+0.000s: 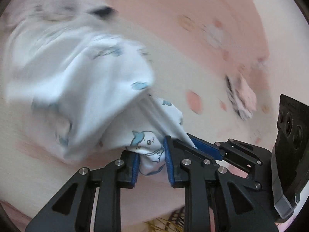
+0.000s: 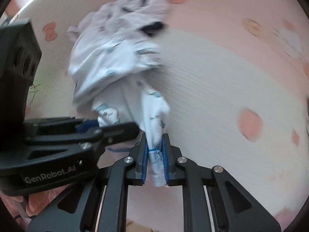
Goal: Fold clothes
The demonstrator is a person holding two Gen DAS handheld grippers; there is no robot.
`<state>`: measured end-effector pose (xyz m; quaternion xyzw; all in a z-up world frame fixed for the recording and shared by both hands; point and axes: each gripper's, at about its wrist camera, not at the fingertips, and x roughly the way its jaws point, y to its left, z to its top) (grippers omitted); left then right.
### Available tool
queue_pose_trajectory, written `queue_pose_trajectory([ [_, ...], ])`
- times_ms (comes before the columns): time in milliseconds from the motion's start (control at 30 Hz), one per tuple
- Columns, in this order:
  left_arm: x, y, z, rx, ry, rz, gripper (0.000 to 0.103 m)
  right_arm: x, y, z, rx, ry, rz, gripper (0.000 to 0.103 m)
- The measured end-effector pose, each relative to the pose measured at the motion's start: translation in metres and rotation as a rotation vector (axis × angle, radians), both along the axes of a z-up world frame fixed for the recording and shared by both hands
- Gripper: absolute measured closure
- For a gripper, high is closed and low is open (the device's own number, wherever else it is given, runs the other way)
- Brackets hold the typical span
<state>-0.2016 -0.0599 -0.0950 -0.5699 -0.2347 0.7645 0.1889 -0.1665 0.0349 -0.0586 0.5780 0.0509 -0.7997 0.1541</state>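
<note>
Right, my left gripper [image 1: 151, 166] has its jaws pinched on a bunched edge of the white garment [image 1: 81, 89], the one with the blue sea-creature print. My right gripper [image 2: 154, 164] is clamped tight on a twisted hem just beside it. The cloth trails away over the pink spotted bed sheet [image 1: 193, 58], toward another crumpled garment [image 2: 123, 15]. It looks light, limp, easily bunched; I judge corners are the better hold.

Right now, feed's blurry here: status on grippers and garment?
Left gripper and right gripper both clamped on white dolphin-print garment. Garment bunched, unfolded. Nothing blocking.
</note>
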Motion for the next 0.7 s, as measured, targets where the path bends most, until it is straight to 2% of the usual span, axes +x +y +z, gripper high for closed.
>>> queue_pose_trajectory([
  [67, 0.03, 0.042, -0.005, 0.032, -0.001, -0.046, 0.082, 0.017, 0.033, 0.006, 0.027, 0.012, -0.038, 0.091],
  [100, 0.042, 0.044, -0.003, 0.042, 0.003, -0.053, 0.087, 0.022, 0.048, 0.009, 0.041, 0.014, -0.058, 0.091],
  [133, 0.052, 0.049, -0.003, 0.051, 0.007, -0.063, 0.088, 0.023, 0.059, 0.013, 0.051, 0.011, -0.081, 0.091],
  [233, 0.062, 0.099, -0.006, 0.066, 0.017, -0.117, 0.088, 0.042, 0.089, 0.019, 0.064, 0.023, -0.157, 0.091],
  [267, 0.066, 0.114, -0.006, 0.067, 0.022, -0.139, 0.088, 0.054, 0.098, 0.02, 0.062, 0.035, -0.185, 0.091],
  [333, 0.072, 0.125, -0.001, 0.049, 0.032, -0.203, 0.077, 0.073, 0.115, 0.022, 0.049, 0.047, -0.245, 0.091],
  [367, 0.076, 0.118, 0.002, 0.053, 0.04, -0.218, 0.065, 0.079, 0.128, 0.025, 0.043, 0.047, -0.276, 0.09],
  [400, 0.082, 0.105, 0.009, 0.057, 0.069, -0.223, 0.062, 0.084, 0.139, 0.026, 0.037, 0.044, -0.304, 0.09],
  [467, 0.093, 0.079, 0.023, 0.065, 0.128, -0.231, 0.061, 0.086, 0.152, 0.024, 0.018, 0.031, -0.345, 0.079],
  [500, 0.094, 0.074, 0.03, 0.065, 0.161, -0.224, 0.056, 0.087, 0.157, 0.024, -0.003, 0.029, -0.363, 0.076],
  [567, 0.097, 0.062, 0.043, 0.07, 0.224, -0.204, 0.044, 0.087, 0.163, 0.026, -0.04, 0.034, -0.395, 0.062],
  [600, 0.097, 0.045, 0.047, 0.086, 0.24, -0.165, 0.043, 0.084, 0.162, 0.03, -0.047, 0.054, -0.403, 0.06],
  [700, 0.091, -0.01, 0.047, 0.101, 0.232, 0.032, 0.042, 0.075, 0.156, 0.041, -0.073, 0.108, -0.416, 0.048],
])
